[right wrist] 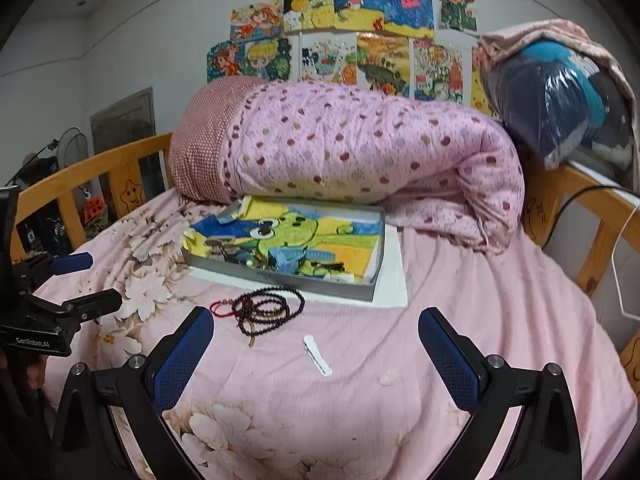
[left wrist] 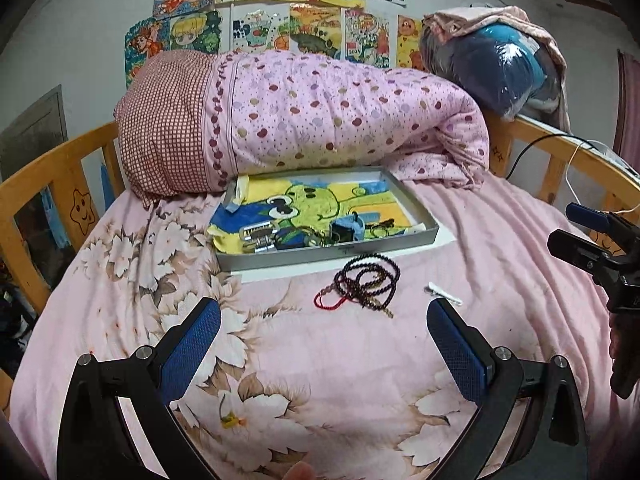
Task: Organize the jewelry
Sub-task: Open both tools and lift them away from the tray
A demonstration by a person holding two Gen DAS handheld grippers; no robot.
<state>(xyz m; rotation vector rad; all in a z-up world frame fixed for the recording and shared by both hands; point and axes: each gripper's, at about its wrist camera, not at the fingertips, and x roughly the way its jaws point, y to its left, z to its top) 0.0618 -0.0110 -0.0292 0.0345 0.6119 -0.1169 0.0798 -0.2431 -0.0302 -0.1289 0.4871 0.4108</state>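
Hovering over the bed (left wrist: 360,360), I have both grippers spread wide and holding nothing: the left gripper (left wrist: 324,336) and the right gripper (right wrist: 316,340) each show two blue pads well apart with only sheet between them.

Ahead of my left jaws, slightly toward the right pad, the beads (left wrist: 366,284) lie in a loose coil on the sheet, a red cord trailing from their near side. From my right jaws the same coil sits just beyond the left pad. The white clip (right wrist: 318,355) lies between my right jaws, a little ahead of the tips; seen from the left, it rests just beyond the right pad.

Farther ahead of both sits the tray (left wrist: 424,212), lined with a cartoon cloth. Several small pieces already lie along its near edge: a metal clip, something blue, dark rings I cannot make out exactly.

So I judge the job partly done. Beads and clip remain outside, near the tray's front wall, and neither is gripped yet.
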